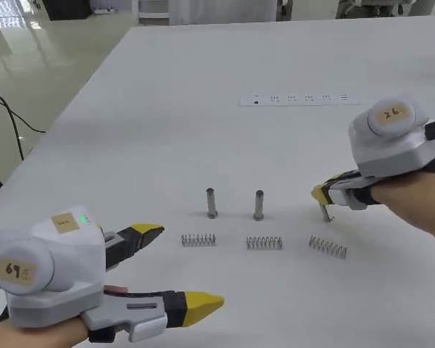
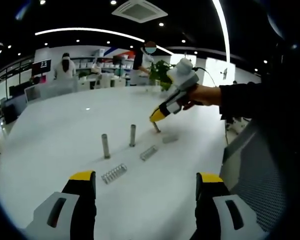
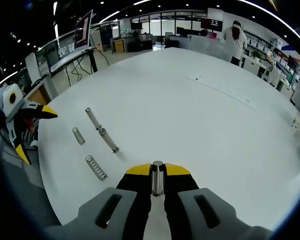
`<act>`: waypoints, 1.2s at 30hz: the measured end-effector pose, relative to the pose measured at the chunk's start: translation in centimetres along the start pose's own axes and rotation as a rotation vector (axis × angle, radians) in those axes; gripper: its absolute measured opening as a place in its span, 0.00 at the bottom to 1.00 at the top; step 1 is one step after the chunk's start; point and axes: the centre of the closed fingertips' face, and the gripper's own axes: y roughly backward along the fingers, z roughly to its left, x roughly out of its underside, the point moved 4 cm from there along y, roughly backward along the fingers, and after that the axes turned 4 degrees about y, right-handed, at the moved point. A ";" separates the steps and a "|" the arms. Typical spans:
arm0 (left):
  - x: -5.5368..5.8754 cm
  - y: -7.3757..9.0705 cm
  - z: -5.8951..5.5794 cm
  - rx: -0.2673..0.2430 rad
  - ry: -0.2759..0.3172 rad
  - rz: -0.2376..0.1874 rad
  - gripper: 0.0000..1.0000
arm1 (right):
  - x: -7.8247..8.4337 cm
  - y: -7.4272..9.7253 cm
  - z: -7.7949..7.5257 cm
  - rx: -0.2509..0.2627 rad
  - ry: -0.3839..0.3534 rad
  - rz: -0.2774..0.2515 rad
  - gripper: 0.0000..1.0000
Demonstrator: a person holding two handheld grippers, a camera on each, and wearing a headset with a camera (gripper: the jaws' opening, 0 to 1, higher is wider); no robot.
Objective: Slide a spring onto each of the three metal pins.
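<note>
White bench (image 1: 203, 109): right gripper (image 3: 157, 172) jaws pinching one pin (image 3: 157, 184); left gripper (image 2: 145, 176) jaws spread, springs (image 2: 114, 173) lying ahead.

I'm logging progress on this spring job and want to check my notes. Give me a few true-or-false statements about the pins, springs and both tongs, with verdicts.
1. The right tongs are shut on a short silver metal pin. True.
2. The three coiled wire springs all lie on the white table, none on a pin. True.
3. Three pins stand upright on the table. False: two upright pins stand there; the third is in the right tongs.
4. The left tongs grip a spring. False: they are open and empty, apart from the springs.
</note>
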 end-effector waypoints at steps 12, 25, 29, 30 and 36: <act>-0.2 0.4 -0.1 -0.010 -0.019 0.002 0.79 | -0.1 0.4 0.3 -0.003 -0.008 -0.013 0.05; -0.5 0.8 0.0 -0.027 -0.027 -0.003 0.79 | 0.2 0.8 0.5 -0.009 -0.016 -0.019 0.05; -0.5 0.9 -0.1 -0.031 -0.030 -0.001 0.79 | 0.3 1.0 0.6 -0.010 -0.012 -0.022 0.05; -0.6 1.0 -0.1 -0.032 -0.032 0.000 0.79 | 0.4 1.0 0.6 -0.011 -0.008 -0.023 0.05; -0.7 1.2 -0.1 -0.042 -0.040 0.001 0.79 | 0.5 1.0 0.7 -0.011 0.012 -0.027 0.05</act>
